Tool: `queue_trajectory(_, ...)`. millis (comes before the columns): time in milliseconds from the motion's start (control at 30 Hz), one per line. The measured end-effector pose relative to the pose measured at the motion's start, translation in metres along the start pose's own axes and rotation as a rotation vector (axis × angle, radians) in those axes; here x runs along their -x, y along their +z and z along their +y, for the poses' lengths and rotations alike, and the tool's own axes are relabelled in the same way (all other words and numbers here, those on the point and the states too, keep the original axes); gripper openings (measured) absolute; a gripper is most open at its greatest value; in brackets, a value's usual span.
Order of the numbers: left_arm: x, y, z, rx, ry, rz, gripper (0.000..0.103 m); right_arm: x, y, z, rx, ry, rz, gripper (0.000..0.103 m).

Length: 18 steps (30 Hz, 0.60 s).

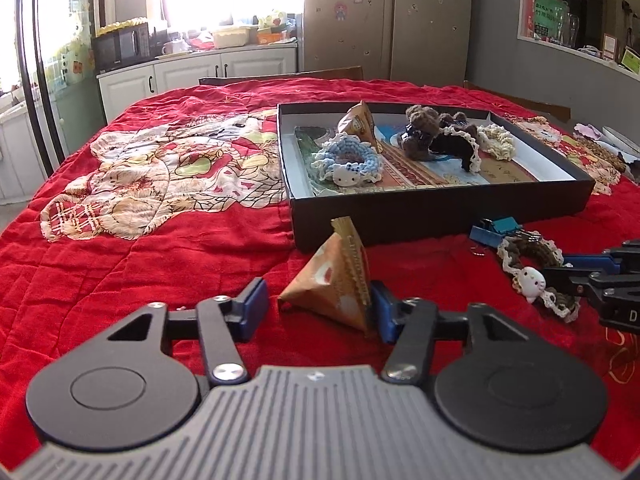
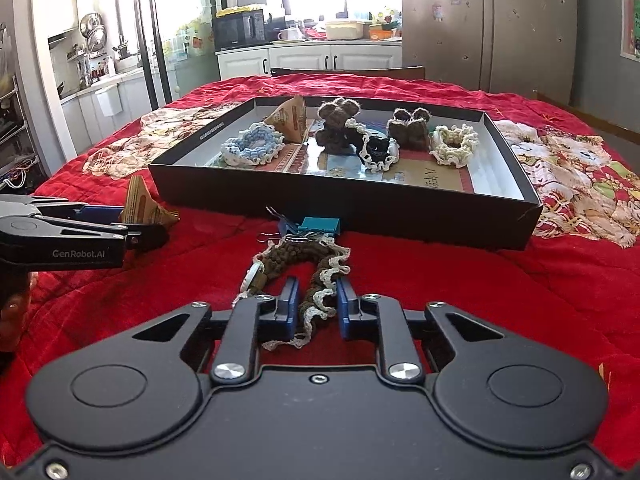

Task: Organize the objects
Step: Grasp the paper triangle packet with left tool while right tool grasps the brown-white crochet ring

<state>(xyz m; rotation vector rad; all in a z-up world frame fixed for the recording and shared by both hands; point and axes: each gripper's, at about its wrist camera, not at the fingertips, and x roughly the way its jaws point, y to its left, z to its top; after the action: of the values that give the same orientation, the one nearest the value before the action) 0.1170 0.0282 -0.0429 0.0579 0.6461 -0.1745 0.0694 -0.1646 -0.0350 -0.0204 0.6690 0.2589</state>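
The brown crocheted scrunchie (image 2: 308, 276) is lying on the red quilt (image 2: 500, 300) just in front of the black tray (image 2: 400, 220), with blue binder clips (image 2: 316, 226) touching its far end. The right gripper (image 2: 318, 304) is straddling the scrunchie's near loop with a narrow gap, its fingers seeming not quite pressed onto the yarn. The left gripper (image 1: 320, 306) is standing wide around the triangular snack packet (image 1: 332, 280), one pad touching its right edge, the other clear of it. In my judgement both are setting up to lift these pieces into the tray, where other scrunchies and a second packet are already sitting. The risks: the lace trim may be snagging the clips and dragging them along, and the packet, touched on one side only, may tip or slide away as the jaws close
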Motion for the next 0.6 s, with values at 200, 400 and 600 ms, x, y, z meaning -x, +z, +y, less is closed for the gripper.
queue_trajectory(200, 0.002, 0.0, -0.003, -0.013, 0.01, -0.002, 0.05, 0.003, -0.001, -0.001, 0.001, 0.009, -0.006, 0.012)
queue_trajectory(400, 0.005, 0.0, -0.002, -0.014, 0.003, -0.001, 0.049, 0.009, -0.001, -0.004, -0.006, 0.022, -0.016, 0.011)
queue_trajectory(600, 0.011, -0.001, -0.003, -0.022, -0.009, -0.002, 0.049, 0.016, 0.0, -0.006, -0.002, 0.025, -0.032, 0.01)
